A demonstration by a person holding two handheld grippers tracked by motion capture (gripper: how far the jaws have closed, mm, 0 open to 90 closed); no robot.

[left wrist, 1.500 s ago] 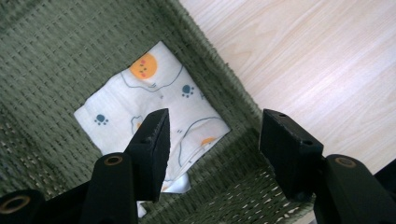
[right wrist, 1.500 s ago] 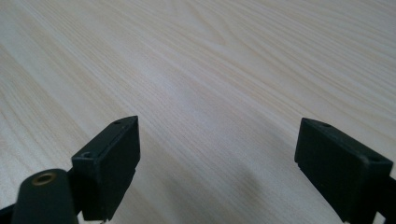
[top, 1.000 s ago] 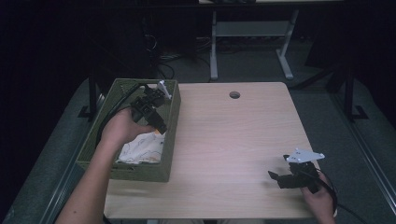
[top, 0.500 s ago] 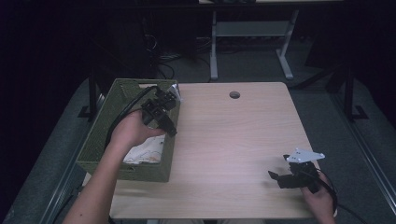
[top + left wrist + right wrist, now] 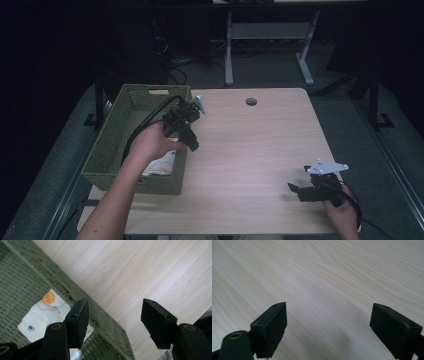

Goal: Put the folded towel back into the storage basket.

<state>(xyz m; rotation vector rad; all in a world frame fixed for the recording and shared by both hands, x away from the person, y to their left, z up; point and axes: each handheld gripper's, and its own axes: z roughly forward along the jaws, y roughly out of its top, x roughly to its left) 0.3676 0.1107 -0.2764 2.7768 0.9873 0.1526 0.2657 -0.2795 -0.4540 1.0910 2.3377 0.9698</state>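
A green woven basket (image 5: 102, 157) stands on the left of the light wooden table (image 5: 255, 150). In it lies a white cloth (image 5: 161, 165) with small coloured prints. My left gripper (image 5: 192, 145) hangs over the basket's right rim, pointing down and to the right. Its jaws have just been opening and nothing is between them. In the left gripper view, that left gripper (image 5: 115, 308) straddles the basket wall (image 5: 15, 277), with the cloth (image 5: 42, 312) at its left. My right gripper (image 5: 296, 190) rests low near the table's front right corner. In the right gripper view, that gripper (image 5: 328, 315) stands open over bare wood.
A round cable hole (image 5: 251, 101) sits near the table's far edge. A metal desk frame (image 5: 229, 55) stands on the dark floor behind. The wide stretch of tabletop between my two grippers is bare wood.
My left hand has carried its gripper to the right, from above the basket's inside to over its right rim. The right gripper has stayed put.
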